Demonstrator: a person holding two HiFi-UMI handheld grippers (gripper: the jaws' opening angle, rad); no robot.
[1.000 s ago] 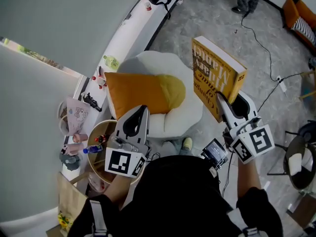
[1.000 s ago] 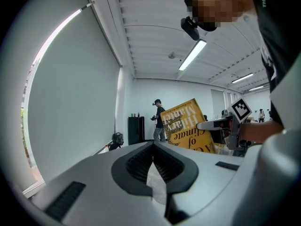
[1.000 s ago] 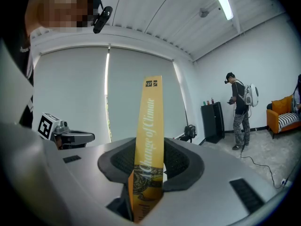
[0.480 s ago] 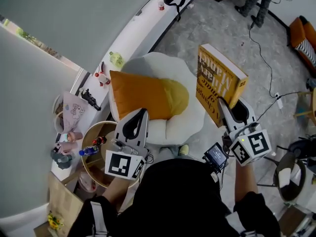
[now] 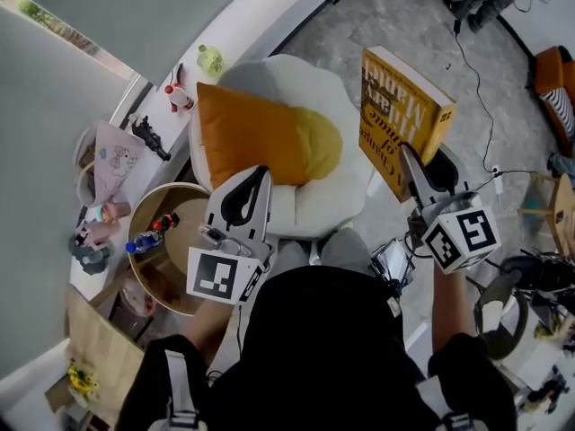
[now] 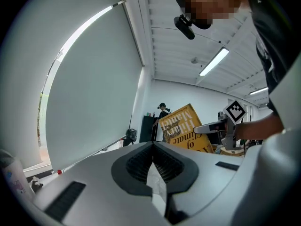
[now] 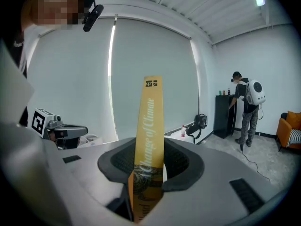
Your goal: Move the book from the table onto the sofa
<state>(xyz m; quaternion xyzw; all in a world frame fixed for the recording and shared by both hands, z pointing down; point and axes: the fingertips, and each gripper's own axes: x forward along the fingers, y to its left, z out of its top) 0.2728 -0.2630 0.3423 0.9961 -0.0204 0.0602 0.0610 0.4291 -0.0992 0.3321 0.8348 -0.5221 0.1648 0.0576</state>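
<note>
the right gripper is squeezing the yellow book, holding it standing up at the upper right. the white sofa is sitting just left of it. the left gripper is hanging empty, jaws pressed together.

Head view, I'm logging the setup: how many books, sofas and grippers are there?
Book: 1
Sofa: 1
Grippers: 2, left gripper and right gripper
Total: 4

Right tongs grip the book (yellow cover) near the sofa.
</note>
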